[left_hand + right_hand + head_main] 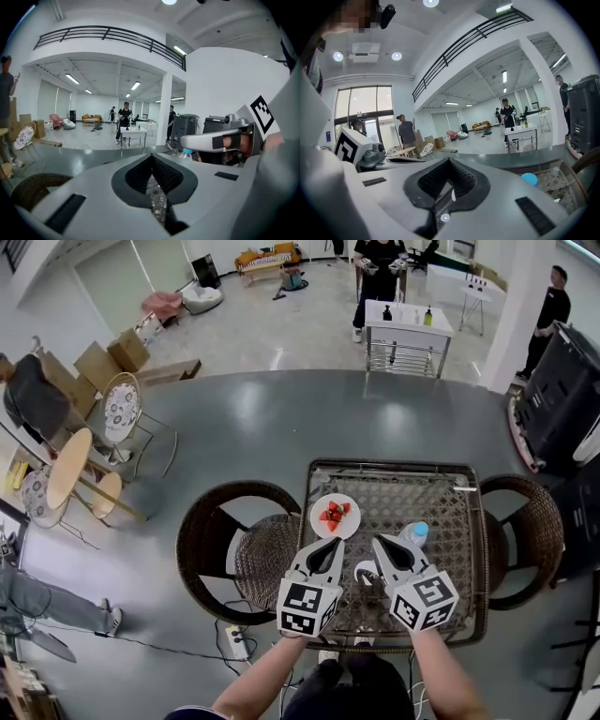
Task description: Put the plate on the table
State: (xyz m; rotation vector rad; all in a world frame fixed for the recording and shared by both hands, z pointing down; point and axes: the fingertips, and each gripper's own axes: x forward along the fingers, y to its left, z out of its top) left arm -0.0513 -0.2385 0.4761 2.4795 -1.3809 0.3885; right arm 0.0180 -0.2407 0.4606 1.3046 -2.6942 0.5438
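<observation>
Round white plate [335,517] with red strawberries is already sitting on the table [450,512], over on the left side of its woven, mesh-looking square top. Left gripper [328,545] is above the table's near-left part, jaws pressed together on nothing, tip just by the plate rim. Right gripper [379,542] is over the table's near middle, also clenched empty. A blue-capped clear bottle [416,532] stands on the table too. A rounded wicker chair [225,549] is against the table's left edge.

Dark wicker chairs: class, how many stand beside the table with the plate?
2. The left chair stands at the table's left side; the right chair stands at its right side. None seems hidden.
</observation>
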